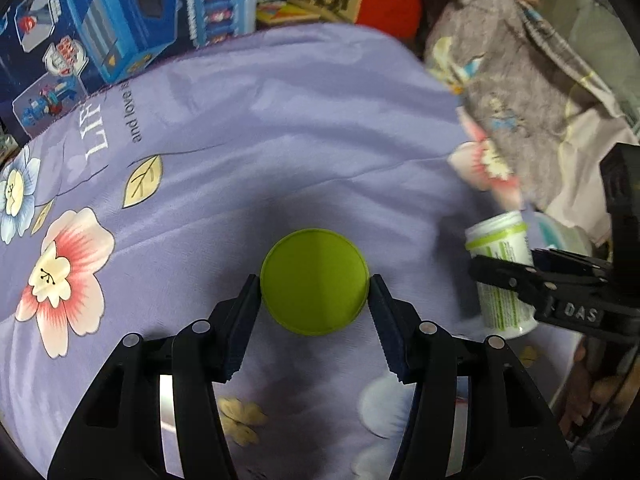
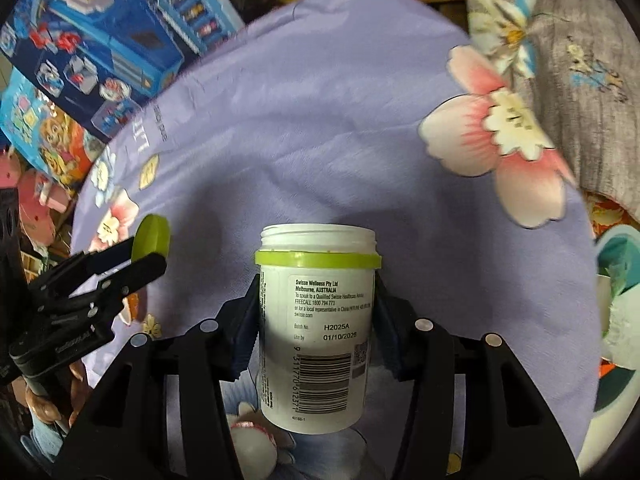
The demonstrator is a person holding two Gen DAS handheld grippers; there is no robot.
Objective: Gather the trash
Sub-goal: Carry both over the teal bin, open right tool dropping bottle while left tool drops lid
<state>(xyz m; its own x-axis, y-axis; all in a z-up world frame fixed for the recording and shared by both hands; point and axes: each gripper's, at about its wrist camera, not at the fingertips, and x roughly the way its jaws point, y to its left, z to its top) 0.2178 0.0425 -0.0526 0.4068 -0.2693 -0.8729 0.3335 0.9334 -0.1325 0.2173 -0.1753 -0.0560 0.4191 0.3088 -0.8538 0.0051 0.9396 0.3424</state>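
Note:
My left gripper (image 1: 315, 284) is shut on a round lime-green lid (image 1: 315, 281), held by its edges above the purple floral bedsheet (image 1: 280, 120). My right gripper (image 2: 316, 300) is shut on a white supplement bottle (image 2: 316, 332) with a green neck ring and an open mouth. The bottle is upright between the fingers. In the left wrist view the right gripper (image 1: 532, 280) with the bottle (image 1: 500, 272) shows at the right. In the right wrist view the left gripper (image 2: 132, 264) with the lid (image 2: 150, 238) shows at the left.
Blue toy boxes (image 1: 100, 32) stand along the far left of the bed. A grey patterned blanket (image 1: 512, 60) lies bunched at the right. A teal and white bin (image 2: 618, 320) with crumpled paper inside sits at the right edge in the right wrist view.

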